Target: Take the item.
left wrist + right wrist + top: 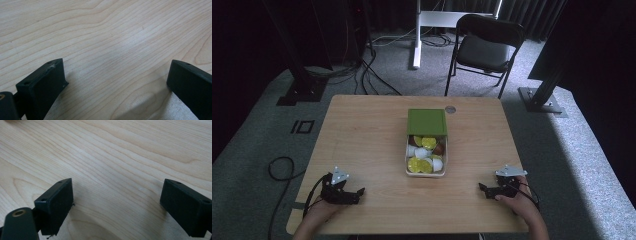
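A clear box (pixel 426 172) with a green lid (pixel 427 121) slid back over its far half sits mid-table, holding several gold-foil and white pieces (pixel 420 165). My left gripper (pixel 360 192) rests near the table's front left edge, well apart from the box. In the left gripper view the left gripper (pixel 117 75) is open over bare wood. My right gripper (pixel 482 189) lies at the front right, pointing left. The right gripper view has the right gripper (pixel 117 193) open too, with nothing between its jaws.
The wooden table (pixel 362 140) has a small round grommet (pixel 450 109) behind the box. A black folding chair (pixel 484 47) and a white desk leg (pixel 416 35) stand beyond the table. Cables (pixel 282 167) lie on the carpet at left.
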The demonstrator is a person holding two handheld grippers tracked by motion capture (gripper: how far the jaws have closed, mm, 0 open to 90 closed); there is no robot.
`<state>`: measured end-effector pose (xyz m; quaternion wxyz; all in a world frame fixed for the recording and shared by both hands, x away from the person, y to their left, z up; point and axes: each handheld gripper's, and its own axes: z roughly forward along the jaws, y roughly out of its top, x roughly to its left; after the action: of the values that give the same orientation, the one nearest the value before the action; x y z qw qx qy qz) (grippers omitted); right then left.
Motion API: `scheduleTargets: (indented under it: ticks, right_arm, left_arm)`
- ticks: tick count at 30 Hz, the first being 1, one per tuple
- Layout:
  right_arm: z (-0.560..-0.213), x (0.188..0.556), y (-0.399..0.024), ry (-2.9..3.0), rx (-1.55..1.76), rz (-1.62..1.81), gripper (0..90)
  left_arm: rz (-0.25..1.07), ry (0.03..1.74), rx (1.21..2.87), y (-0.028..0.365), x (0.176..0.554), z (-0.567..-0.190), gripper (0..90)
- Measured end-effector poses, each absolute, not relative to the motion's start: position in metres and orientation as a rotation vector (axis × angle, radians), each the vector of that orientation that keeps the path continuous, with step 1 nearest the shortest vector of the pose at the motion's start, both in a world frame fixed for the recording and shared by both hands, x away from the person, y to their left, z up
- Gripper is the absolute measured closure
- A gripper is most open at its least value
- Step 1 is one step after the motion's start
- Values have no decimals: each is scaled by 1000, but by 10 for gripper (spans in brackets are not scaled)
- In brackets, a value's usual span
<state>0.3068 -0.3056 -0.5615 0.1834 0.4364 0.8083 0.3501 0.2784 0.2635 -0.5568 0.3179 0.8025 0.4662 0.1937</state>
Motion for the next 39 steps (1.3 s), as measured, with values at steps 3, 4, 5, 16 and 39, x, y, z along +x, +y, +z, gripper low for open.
scheduleTargets:
  ticks: [3,4,5,16,39]
  right_arm:
    - [-561,307,-306,2282,1229,988,111]
    - [-561,307,-306,2284,1227,989,111]
    - [-561,307,-306,2284,1227,989,111]
    - [-561,307,-306,2284,1226,989,112]
    - [-549,302,-295,2248,1271,1071,139]
  left_arm:
    - [510,1230,2110,264,278,-557,28]
    - [510,1230,2111,264,277,-557,29]
    - [510,1230,2111,264,277,-557,28]
    - [510,1230,2111,264,277,-557,28]
    - [510,1230,2111,264,277,-557,29]
